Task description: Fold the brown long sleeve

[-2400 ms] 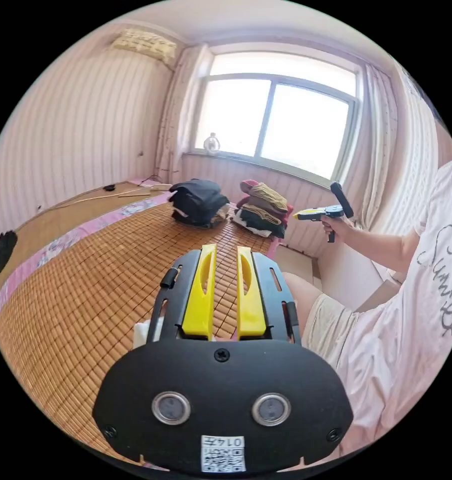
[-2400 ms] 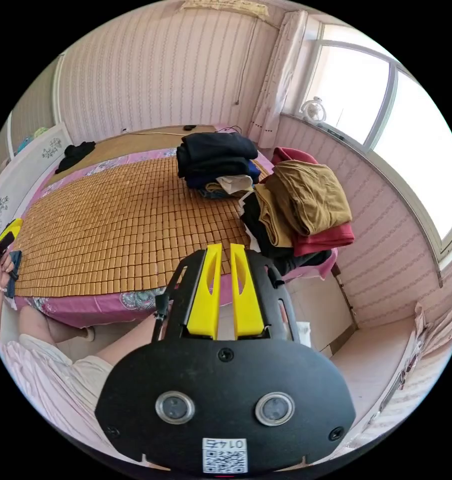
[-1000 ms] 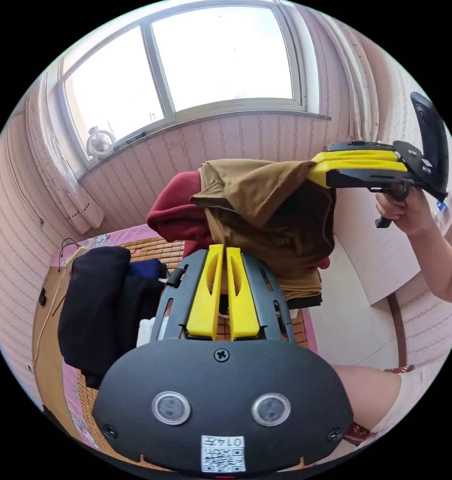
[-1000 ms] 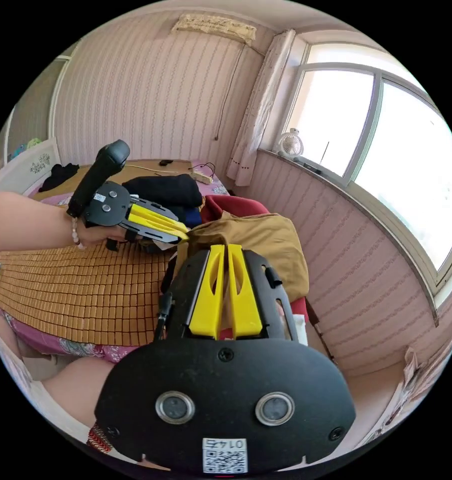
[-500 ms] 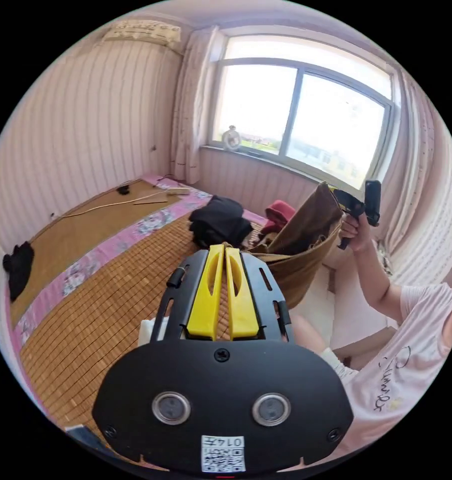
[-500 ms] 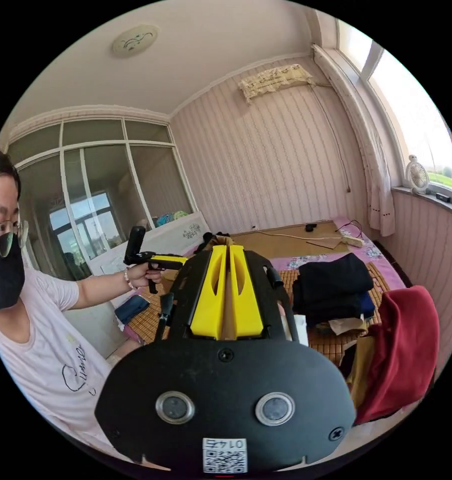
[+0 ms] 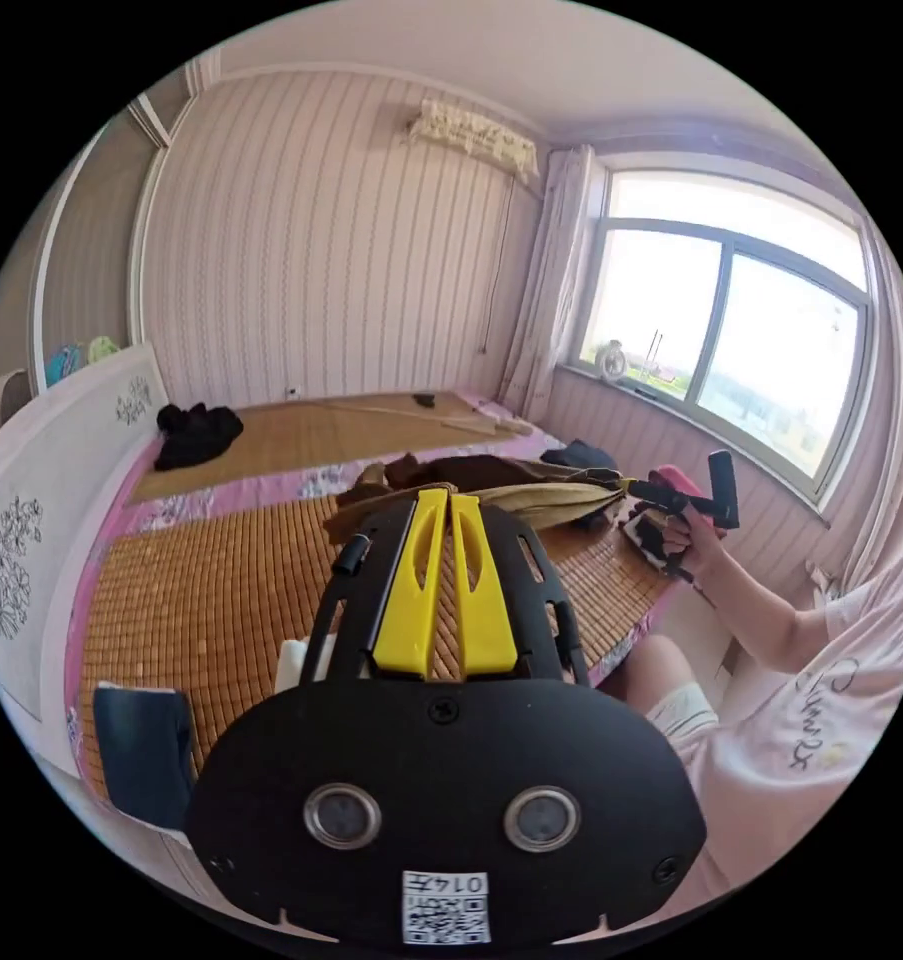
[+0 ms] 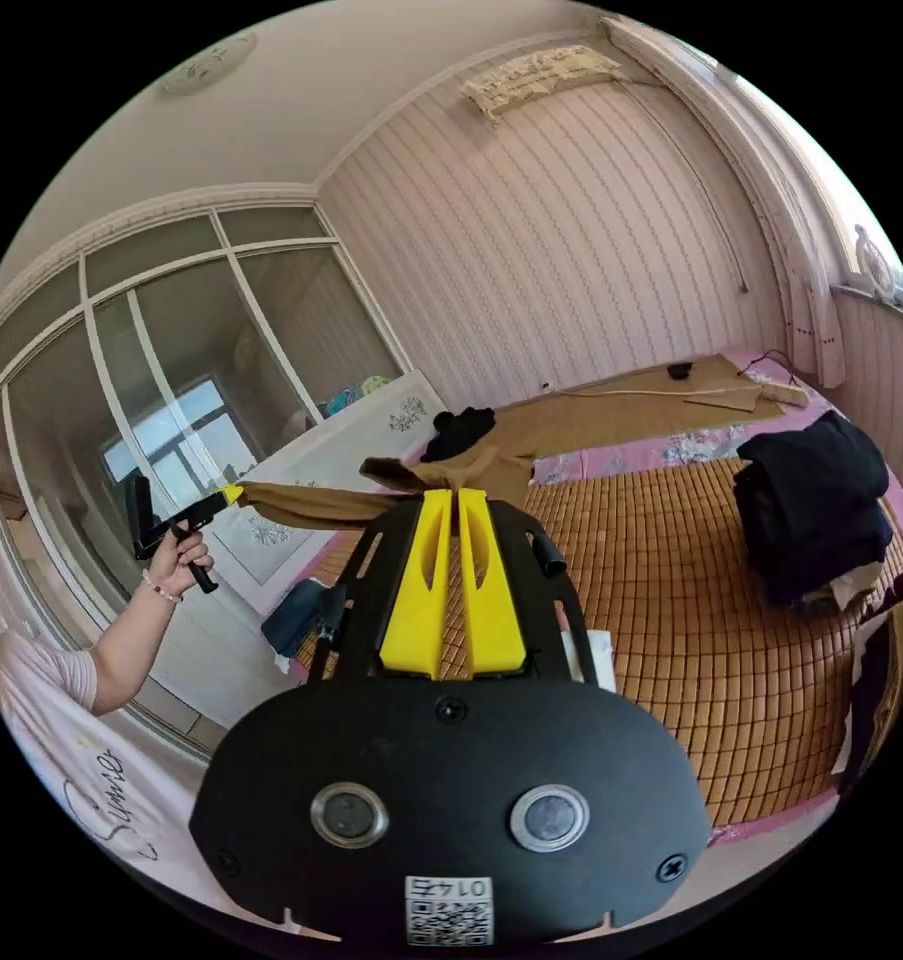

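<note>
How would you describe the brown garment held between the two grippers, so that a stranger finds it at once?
Start from the bed with the woven bamboo mat. Above it, the brown long-sleeve garment hangs stretched between the left gripper and the right gripper. Unlike the folded stack of dark clothes lying on the mat, it is held in the air.

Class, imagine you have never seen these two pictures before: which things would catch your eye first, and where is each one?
The brown long sleeve stands out first, stretched in the air above the bamboo mat between the left gripper and the right gripper, each clamped on one end. Next comes the bright window on the far wall, and the dark stack of folded clothes on the mat near it.
</note>
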